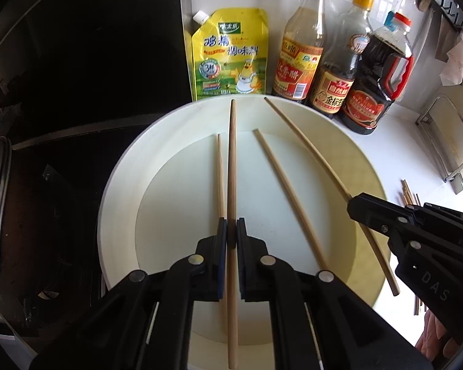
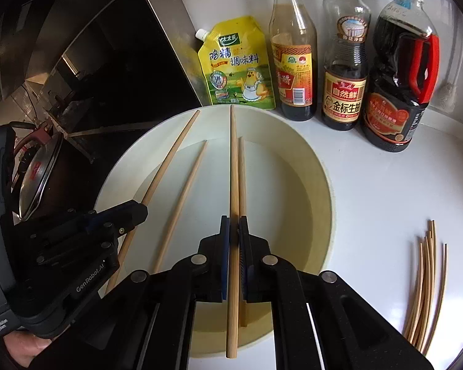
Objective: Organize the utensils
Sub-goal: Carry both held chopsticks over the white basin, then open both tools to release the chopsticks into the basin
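Wooden chopsticks fill both grips — the left hand-held gripper (image 1: pixel 231 237) clamps one chopstick (image 1: pixel 231 166), the right hand-held gripper (image 2: pixel 234 234) another (image 2: pixel 233 169), both above the white plate (image 2: pixel 293 160); more lie bundled (image 2: pixel 426 283) on the worktop (image 2: pixel 385 191).

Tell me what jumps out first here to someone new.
Each gripper is shut on one chopstick over the white plate: left gripper, right gripper. Two more chopsticks lie loose on the plate. Behind it stand a yellow pouch and three bottles; a bundle of chopsticks lies on the counter to the right.
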